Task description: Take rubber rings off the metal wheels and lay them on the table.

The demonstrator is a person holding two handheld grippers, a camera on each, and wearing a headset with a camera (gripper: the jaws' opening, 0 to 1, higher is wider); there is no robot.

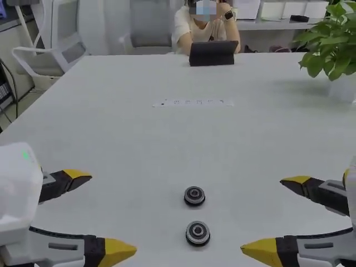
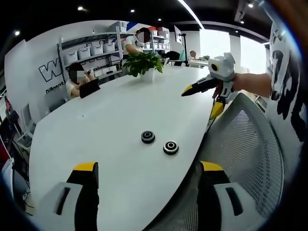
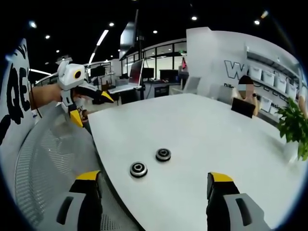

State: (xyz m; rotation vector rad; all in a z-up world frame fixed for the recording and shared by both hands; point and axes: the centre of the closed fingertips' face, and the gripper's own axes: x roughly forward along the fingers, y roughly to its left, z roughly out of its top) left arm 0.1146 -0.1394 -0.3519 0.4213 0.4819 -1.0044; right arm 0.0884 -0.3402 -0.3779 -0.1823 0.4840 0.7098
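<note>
White counter [image 1: 167,133]: far wheel [image 1: 194,196] just behind near wheel [image 1: 198,233], rings [image 1: 188,235] on both. My left hand-held gripper [image 1: 111,213] & right hand-held gripper [image 1: 261,214] flank near wheel, both wide, empty. Not started, I'd say; nxt pin wheel, peel ring.

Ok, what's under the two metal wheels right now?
The far wheel and the near wheel lie flat, directly on the white table. Nothing else shows beneath them; the spots they cover are hidden.
</note>
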